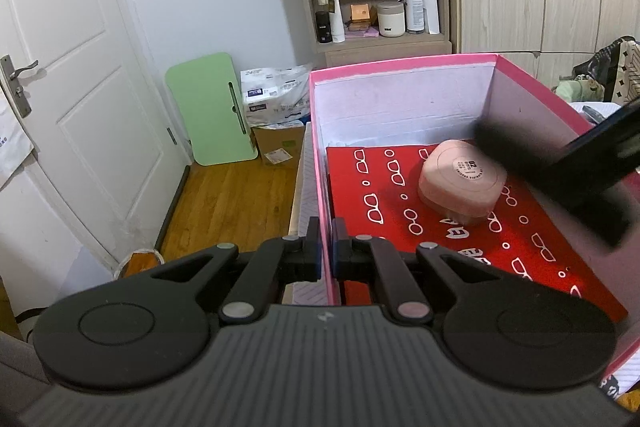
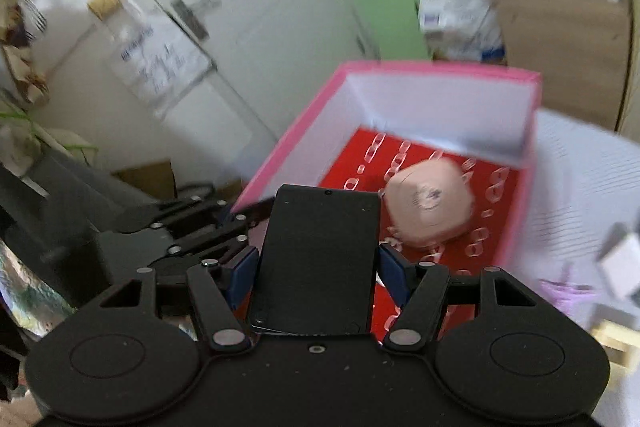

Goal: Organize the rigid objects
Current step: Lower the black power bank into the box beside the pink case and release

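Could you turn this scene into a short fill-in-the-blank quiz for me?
1. The left gripper is clamped on the pink box's ____.
2. The right gripper holds a flat ____ slab.
3. The pale pink case lies on a ____ sheet printed with glasses.

Missing words: wall; black; red

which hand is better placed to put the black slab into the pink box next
Right. The right gripper already holds the black flat case between its fingers, above the pink box. The left gripper is clamped on the box's near wall, steadying it.
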`<control>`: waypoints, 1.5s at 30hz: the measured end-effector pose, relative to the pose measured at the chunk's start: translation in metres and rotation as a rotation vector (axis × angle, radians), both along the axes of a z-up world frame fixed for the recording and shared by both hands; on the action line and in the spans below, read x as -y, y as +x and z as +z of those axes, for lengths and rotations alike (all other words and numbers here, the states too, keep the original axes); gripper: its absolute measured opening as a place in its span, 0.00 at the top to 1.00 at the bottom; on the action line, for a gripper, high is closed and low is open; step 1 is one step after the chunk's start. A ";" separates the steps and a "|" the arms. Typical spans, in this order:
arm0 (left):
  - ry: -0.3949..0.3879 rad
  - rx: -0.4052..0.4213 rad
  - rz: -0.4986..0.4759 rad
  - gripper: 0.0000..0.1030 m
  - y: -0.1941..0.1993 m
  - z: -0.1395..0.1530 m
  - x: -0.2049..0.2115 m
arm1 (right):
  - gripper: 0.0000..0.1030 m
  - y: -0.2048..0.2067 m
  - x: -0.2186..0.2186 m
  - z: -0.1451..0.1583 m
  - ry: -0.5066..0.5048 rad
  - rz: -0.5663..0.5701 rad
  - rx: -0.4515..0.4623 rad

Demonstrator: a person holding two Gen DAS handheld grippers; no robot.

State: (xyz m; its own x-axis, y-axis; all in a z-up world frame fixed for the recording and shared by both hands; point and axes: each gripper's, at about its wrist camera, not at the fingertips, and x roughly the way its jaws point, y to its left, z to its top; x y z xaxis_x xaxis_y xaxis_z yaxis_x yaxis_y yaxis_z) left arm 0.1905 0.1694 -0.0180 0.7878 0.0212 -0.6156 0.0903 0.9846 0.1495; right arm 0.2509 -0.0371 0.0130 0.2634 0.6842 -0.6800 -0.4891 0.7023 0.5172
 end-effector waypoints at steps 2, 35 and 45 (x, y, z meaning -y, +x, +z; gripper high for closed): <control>0.004 -0.001 -0.001 0.96 0.000 0.000 0.000 | 0.32 0.017 -0.016 -0.012 -0.016 0.017 -0.050; 0.018 0.007 -0.012 0.96 -0.001 -0.002 0.002 | 0.23 -0.019 0.087 0.052 -0.048 -0.172 0.129; 0.004 0.001 -0.003 0.96 0.000 -0.002 0.002 | 0.23 -0.049 0.133 0.001 -0.238 -0.249 0.043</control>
State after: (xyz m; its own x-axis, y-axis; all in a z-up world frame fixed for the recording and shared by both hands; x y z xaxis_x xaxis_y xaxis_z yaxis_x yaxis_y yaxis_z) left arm 0.1902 0.1675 -0.0204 0.7887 0.0217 -0.6144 0.0929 0.9837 0.1539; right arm 0.2021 -0.1703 0.0143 0.4346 0.4188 -0.7974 -0.3054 0.9014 0.3070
